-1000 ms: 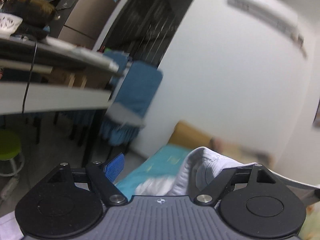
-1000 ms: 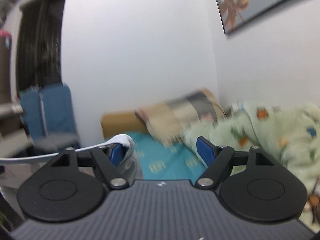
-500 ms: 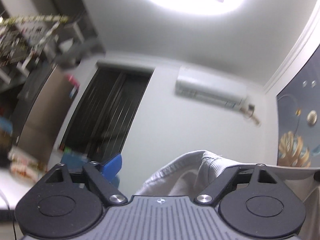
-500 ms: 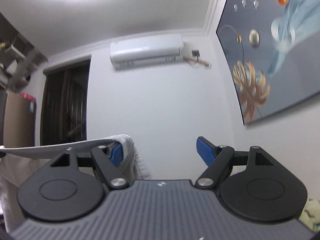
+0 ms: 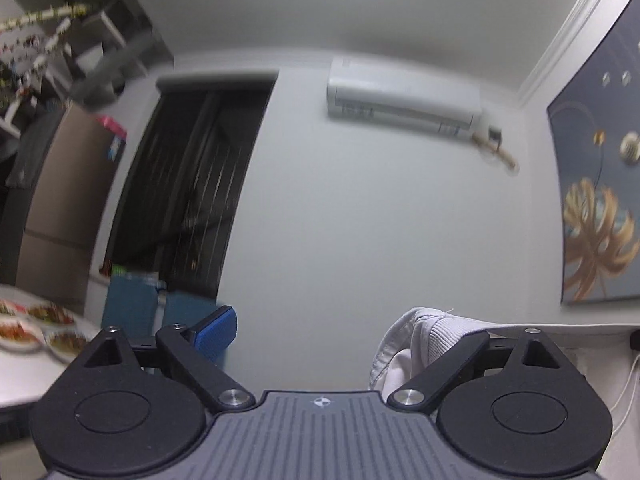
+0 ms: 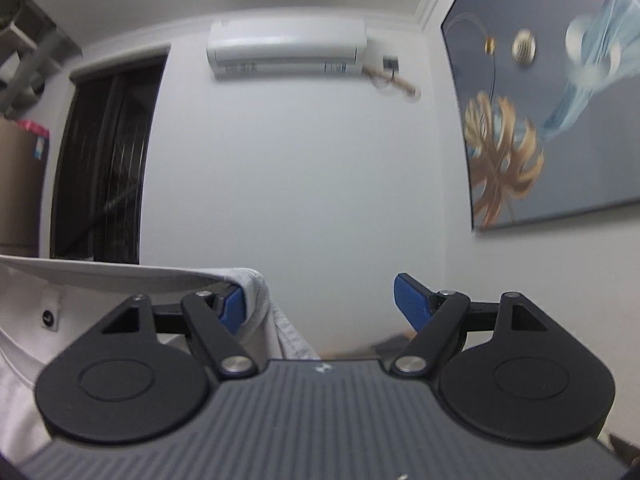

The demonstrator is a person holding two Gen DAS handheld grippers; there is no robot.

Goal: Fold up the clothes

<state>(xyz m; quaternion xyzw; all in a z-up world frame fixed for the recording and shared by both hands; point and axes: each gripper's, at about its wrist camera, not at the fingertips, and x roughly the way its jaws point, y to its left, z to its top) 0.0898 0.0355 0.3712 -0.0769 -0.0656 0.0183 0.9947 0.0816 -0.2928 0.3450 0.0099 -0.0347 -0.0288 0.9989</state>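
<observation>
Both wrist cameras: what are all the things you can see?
White knit garment: one, white, draped over one finger of each gripper.
Wall air conditioner: one, white, high on the wall.
Framed leaf painting: one, grey-blue and gold, right wall.
Doorway: one, dark, left of the air conditioner.
Plates of food: several, white, far left.
Left gripper: one, black, blue pads, jaws opening, nothing pinched.
Right gripper: one, same colours, open.

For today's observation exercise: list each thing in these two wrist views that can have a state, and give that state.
White garment: lifted, draped over one finger of each gripper, stretched between them.
Left gripper: jaws opening, nothing pinched.
Right gripper: jaws wide apart, not pinching.
Dark doorway: state unclear, blurred.
</observation>
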